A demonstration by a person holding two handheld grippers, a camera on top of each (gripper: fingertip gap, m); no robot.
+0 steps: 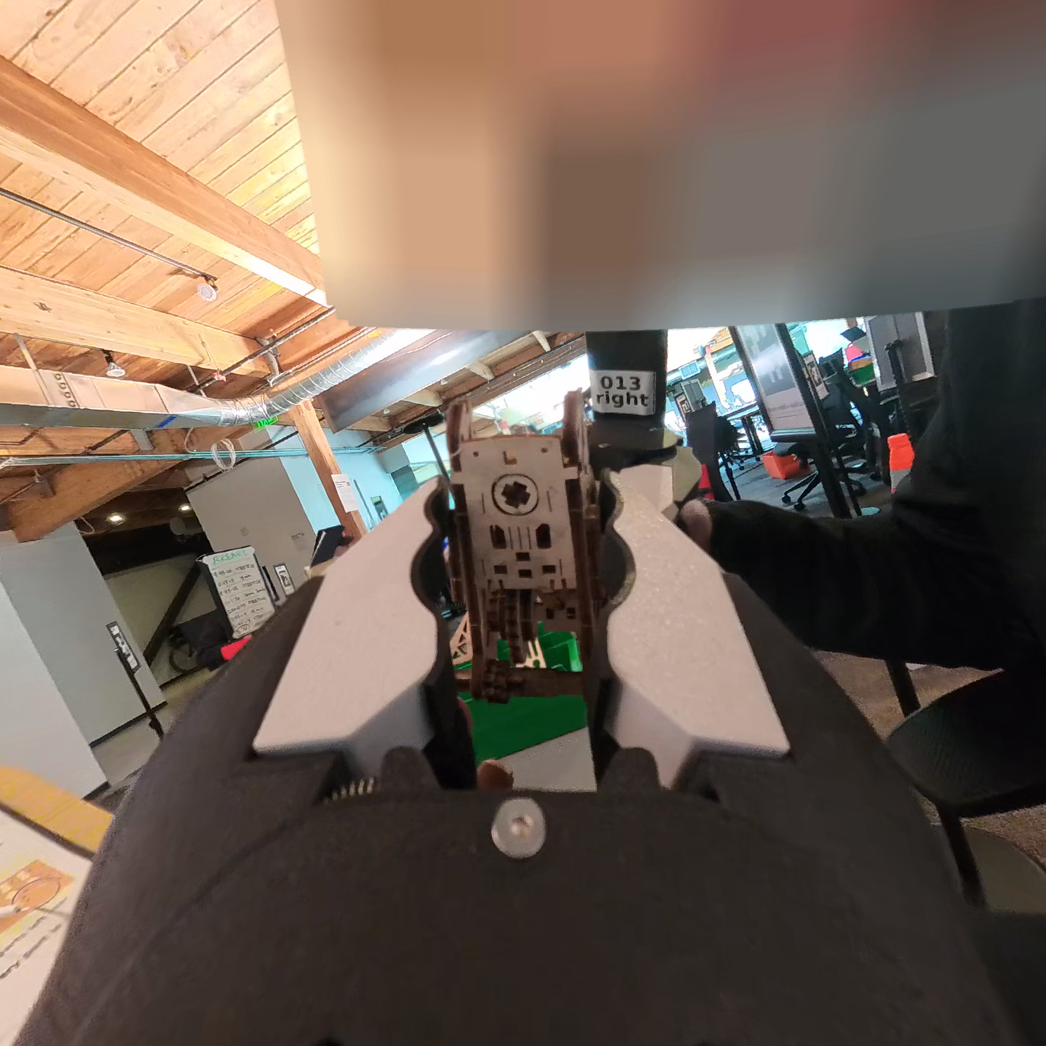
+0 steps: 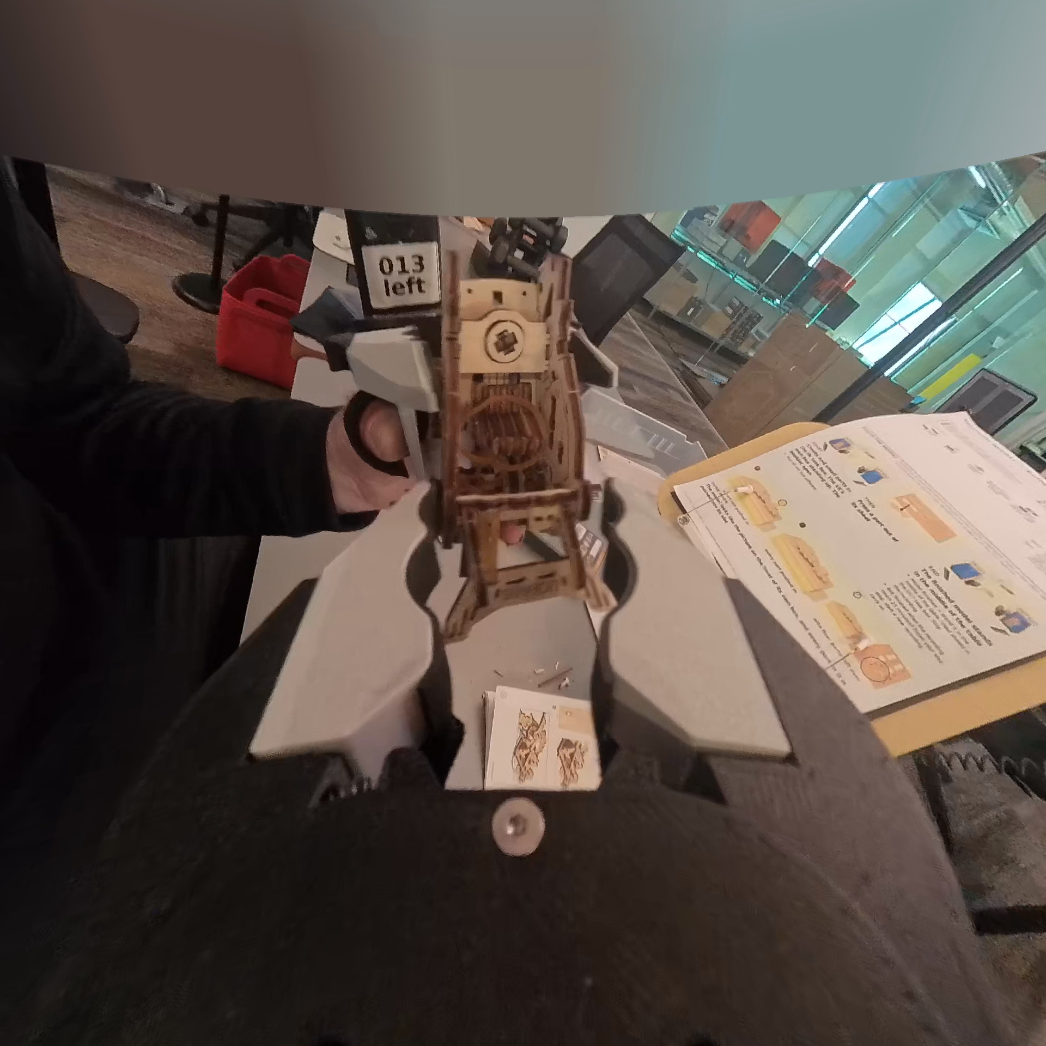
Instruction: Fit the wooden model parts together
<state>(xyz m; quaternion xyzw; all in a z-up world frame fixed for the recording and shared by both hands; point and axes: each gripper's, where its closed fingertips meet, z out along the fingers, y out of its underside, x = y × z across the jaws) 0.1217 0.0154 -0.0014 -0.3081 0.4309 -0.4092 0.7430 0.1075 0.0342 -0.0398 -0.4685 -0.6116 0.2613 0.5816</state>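
A wooden model [image 1: 521, 526] of laser-cut plywood is held up in the air between both grippers. My left gripper [image 1: 523, 487] is shut on it, with both pale fingers pressed against its side plates. The right wrist view shows the same grip from the other end, with a left finger [image 2: 396, 368] against the model [image 2: 509, 430]. My right gripper [image 2: 518, 504] straddles the model's lower frame. Its fingertips stand a little off the wood on both sides, so it is open. The right gripper's black body [image 1: 622, 447] shows behind the model in the left wrist view.
A printed instruction sheet on a clipboard [image 2: 877, 543] lies to the right on the grey table [image 2: 509, 651]. A small booklet [image 2: 543, 736] and wood scraps lie below my right gripper. A red bin [image 2: 260, 317] stands at the back left. A green bin [image 1: 560, 651] sits beneath the model. The grippers are tip to tip, or close to it.
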